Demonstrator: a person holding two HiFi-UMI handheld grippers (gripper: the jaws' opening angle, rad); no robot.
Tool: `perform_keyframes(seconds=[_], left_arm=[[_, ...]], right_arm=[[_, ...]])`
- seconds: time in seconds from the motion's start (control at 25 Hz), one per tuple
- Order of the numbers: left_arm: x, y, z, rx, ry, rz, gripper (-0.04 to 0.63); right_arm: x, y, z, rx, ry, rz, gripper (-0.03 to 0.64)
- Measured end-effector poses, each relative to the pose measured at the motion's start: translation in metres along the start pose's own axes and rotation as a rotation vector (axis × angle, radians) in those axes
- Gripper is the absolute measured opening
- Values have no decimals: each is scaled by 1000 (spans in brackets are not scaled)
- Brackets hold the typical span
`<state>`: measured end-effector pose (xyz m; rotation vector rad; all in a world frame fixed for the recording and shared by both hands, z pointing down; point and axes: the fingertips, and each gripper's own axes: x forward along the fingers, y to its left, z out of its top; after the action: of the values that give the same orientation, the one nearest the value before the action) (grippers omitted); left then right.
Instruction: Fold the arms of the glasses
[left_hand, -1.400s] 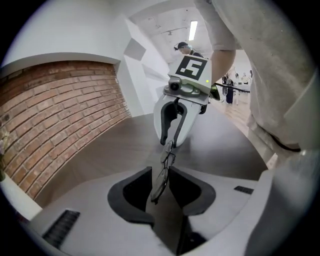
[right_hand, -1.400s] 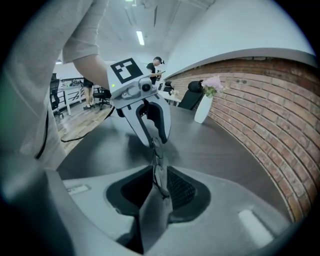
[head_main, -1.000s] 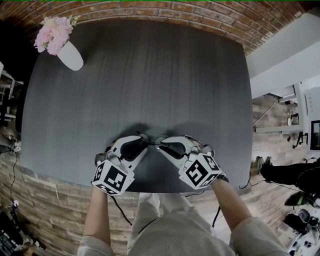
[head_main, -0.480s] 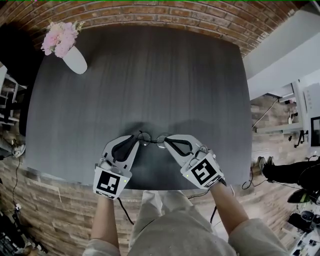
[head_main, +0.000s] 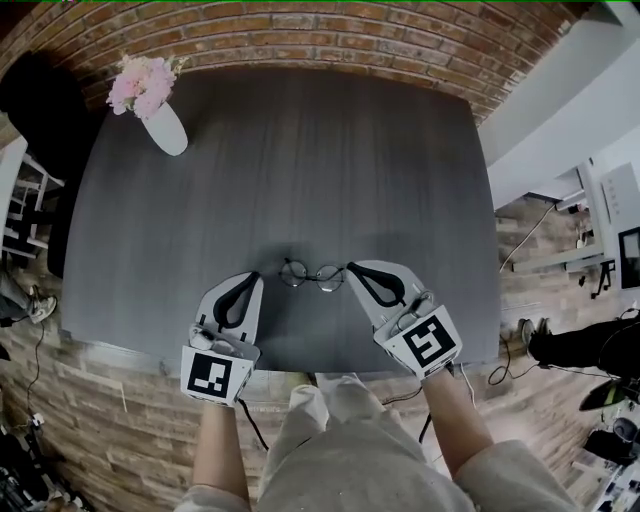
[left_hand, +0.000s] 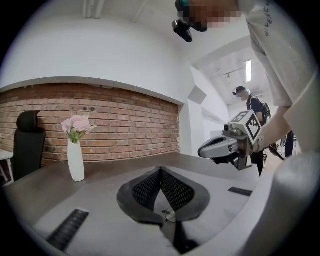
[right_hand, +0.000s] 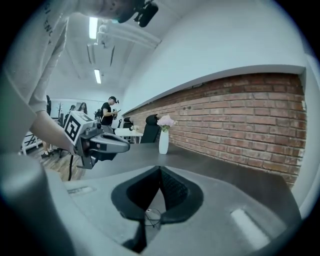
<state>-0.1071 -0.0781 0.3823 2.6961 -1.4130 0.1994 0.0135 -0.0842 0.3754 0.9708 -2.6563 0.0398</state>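
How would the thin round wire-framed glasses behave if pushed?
Probably very light, since the thin round wire-framed glasses show only slim rims. Likely to slide on the smooth dark grey table rather than tip. The frame looks bendable.

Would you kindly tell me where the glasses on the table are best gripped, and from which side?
Probably the right-hand outer rim of the glasses, from the right with the right gripper, once its shut jaws open. That end lies nearest its tips, and the wire bridge looks too thin.
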Motion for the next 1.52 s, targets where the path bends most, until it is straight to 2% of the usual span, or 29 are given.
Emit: perform_keyframes(seconds=[0.24,0.52,0.76,0.92,1.08,1.52], left_arm=[[-18,-5,31,-3,-70,44,-2],[-34,-14,61,-11,-126,71,-2],[-53,-10,83,-48,-180,103,-2],[-65,-5,97,-70,-195,134,-2],[-76,0,113,-60,-208,159,-2],[-91,2,140,-38,-241,175,-2]], right_arm=[[-16,11,30,-53,-65,-44,2],[-37,17,58,-30,-134,-78,2],[-54,20,75,-50,-193,-107,2],[-63,22,89,-52,-218,-117,2],[-70,23,102,-50,-245,-125,2],[-84,26,128,-55,-283,-146,2]])
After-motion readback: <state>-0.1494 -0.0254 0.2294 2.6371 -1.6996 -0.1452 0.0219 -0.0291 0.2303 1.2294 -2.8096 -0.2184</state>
